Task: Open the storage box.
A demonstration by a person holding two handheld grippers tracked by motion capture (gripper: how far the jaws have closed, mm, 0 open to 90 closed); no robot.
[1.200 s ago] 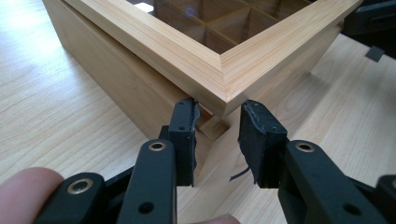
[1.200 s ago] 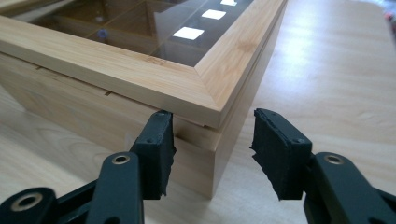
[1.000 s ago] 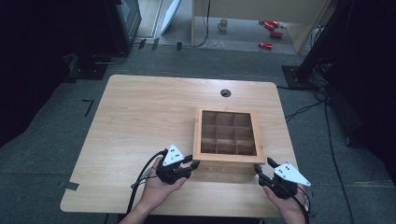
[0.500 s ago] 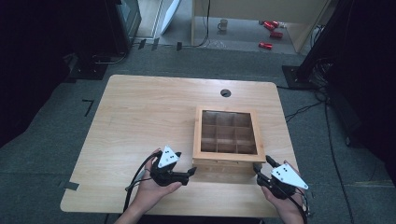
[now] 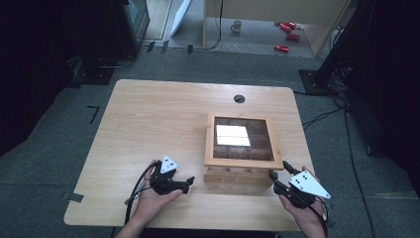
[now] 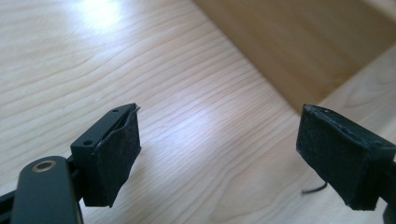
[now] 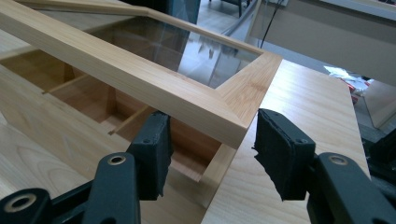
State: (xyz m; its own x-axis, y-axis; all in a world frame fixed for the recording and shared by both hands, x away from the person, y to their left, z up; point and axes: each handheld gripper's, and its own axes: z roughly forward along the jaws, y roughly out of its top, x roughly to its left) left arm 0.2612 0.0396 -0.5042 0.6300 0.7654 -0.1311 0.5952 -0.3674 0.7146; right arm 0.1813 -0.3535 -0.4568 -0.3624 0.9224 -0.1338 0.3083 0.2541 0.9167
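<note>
The box (image 5: pixel 243 144) sits square on the desk (image 5: pixel 158 119), lid (image 7: pixel 140 70) raised at its near edge. Right claw (image 7: pixel 210 149) gapes around the lid's near-right corner; left claw (image 6: pixel 219 154) wide, empty.

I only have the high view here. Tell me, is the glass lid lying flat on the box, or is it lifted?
Observer: Lifted. In the right gripper view the lid has its front edge raised above the box, and the gap shows the dividers inside.
Operator: Is the right gripper clamped on it?
Observer: No. The right gripper has its jaws open on either side of the lid's near corner, with a gap showing at each pad.
Operator: And the left one?
Observer: The left gripper is wide open with nothing between its jaws, over the bare table, and the side of the box is just ahead.
</note>
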